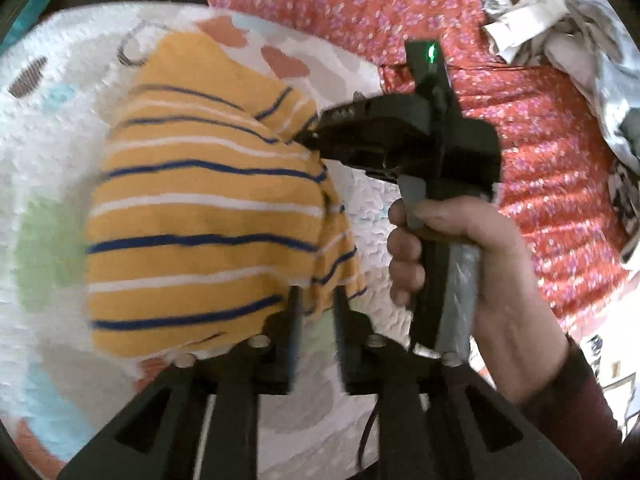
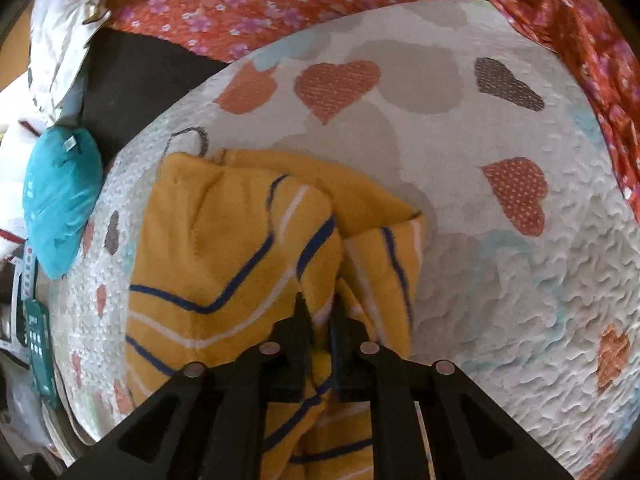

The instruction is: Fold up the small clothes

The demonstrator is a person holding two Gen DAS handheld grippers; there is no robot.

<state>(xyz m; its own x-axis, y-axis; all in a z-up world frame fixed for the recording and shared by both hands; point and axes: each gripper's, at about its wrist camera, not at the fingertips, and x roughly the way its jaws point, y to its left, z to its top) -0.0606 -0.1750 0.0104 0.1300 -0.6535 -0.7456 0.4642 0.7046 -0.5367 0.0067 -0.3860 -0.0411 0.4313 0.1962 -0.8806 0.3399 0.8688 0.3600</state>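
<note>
Yellow striped garment (image 1: 204,216), mid-frame on your heart-print quilt (image 2: 500,280). Your left gripper (image 1: 316,312) at lower centre pinches its hem; your right gripper (image 2: 320,316) is clenched on a fold. Red floral bedspread (image 1: 540,160) lies beyond, teal bundle (image 2: 60,196) at far left.

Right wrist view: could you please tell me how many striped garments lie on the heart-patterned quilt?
1: the yellow garment with blue and white stripes lies left of centre on the white heart-patterned quilt, pinched by the right hand-held gripper. Others could be hidden beneath it.
</note>
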